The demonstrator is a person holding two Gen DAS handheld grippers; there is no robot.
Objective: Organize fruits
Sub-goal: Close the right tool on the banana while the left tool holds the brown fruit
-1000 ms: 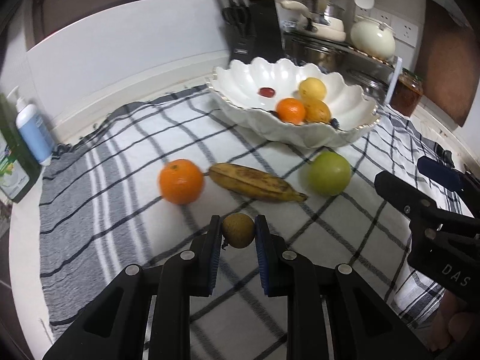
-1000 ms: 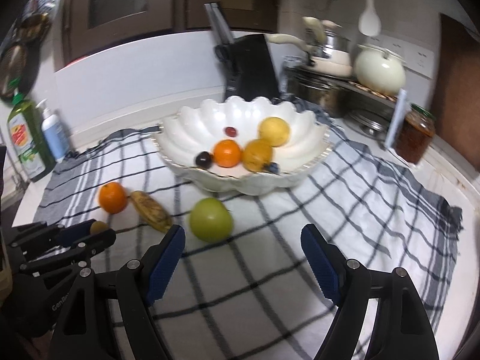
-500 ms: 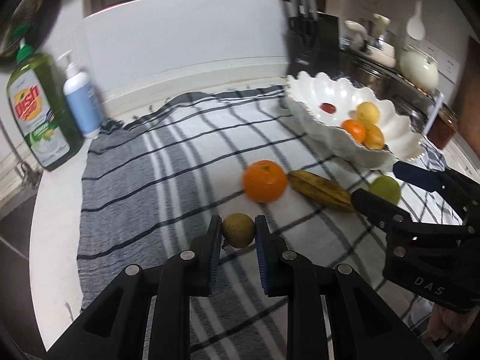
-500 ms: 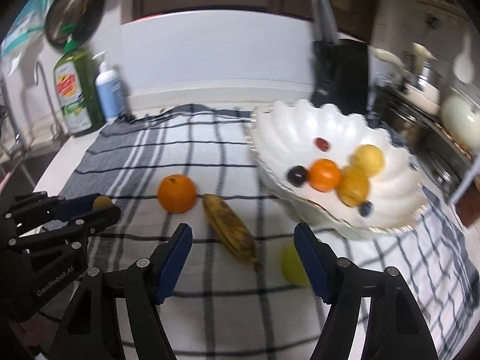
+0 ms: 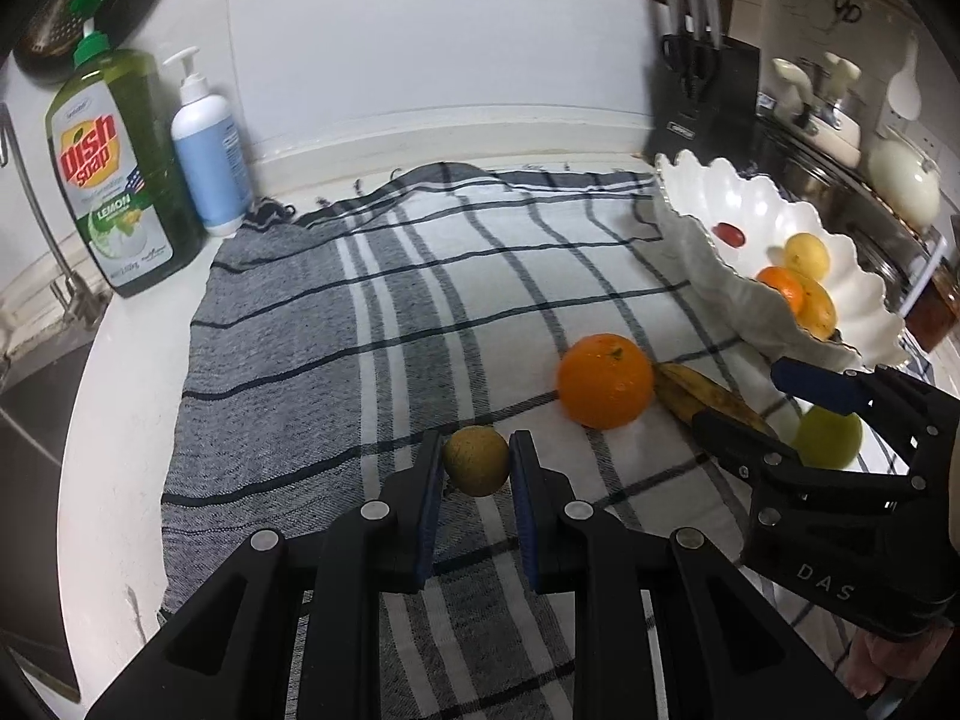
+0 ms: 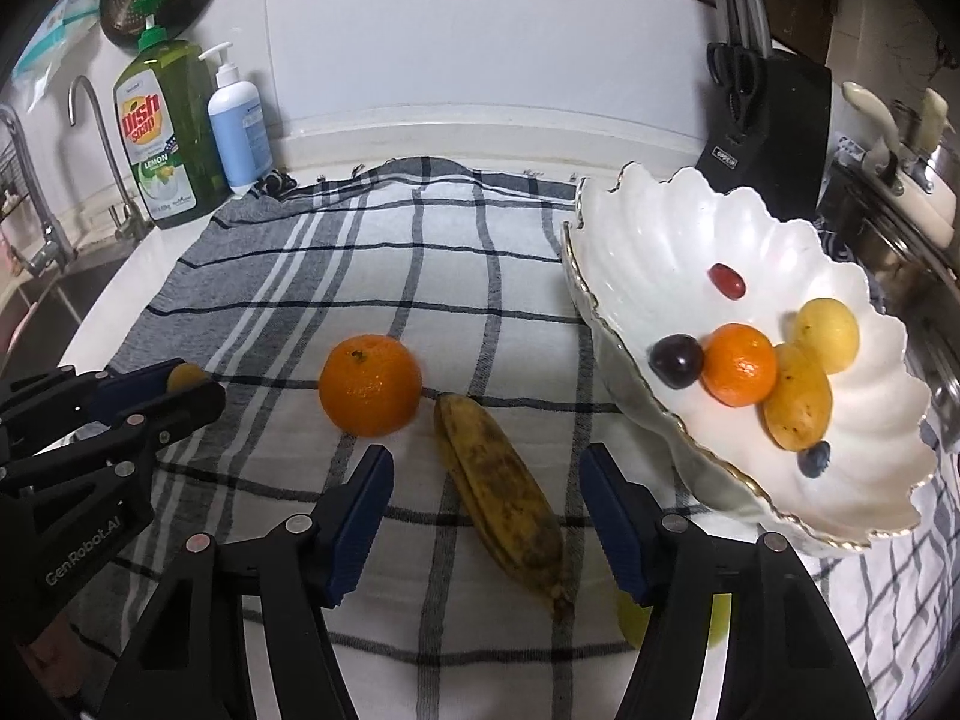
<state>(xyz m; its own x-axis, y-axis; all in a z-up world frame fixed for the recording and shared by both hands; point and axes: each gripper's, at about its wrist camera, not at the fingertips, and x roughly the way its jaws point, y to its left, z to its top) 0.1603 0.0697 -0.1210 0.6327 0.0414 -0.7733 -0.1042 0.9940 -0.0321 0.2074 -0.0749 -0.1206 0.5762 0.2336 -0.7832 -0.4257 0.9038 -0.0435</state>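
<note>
A small brownish-green fruit [image 5: 476, 461] sits pinched between the blue pads of the left gripper [image 5: 476, 468], held just above a checked cloth [image 5: 420, 300] spread over the white counter [image 5: 120, 420]. Just beside it on the cloth lie an orange [image 6: 369, 385] and a spotted, overripe banana [image 6: 504, 498], the two nearly touching. The right gripper [image 6: 486, 516] hangs over the banana with its jaws spread to either side and closing, the pads clear of the peel; a green apple [image 5: 828, 438] lies partly hidden behind its right finger. To the right stands a white scalloped bowl [image 6: 660, 228] holding a smaller orange, two yellow fruits, a dark plum, a red grape and a blueberry. At the back left, a green bottle [image 6: 165, 138] reads "Dish Soap" and "Lemon", beside a white-and-blue pump bottle [image 6: 239, 123]. A black knife block [image 6: 768, 132] stands behind the bowl. The left gripper's body reads "GenRobot.AI"; the right's reads "DAS".
</note>
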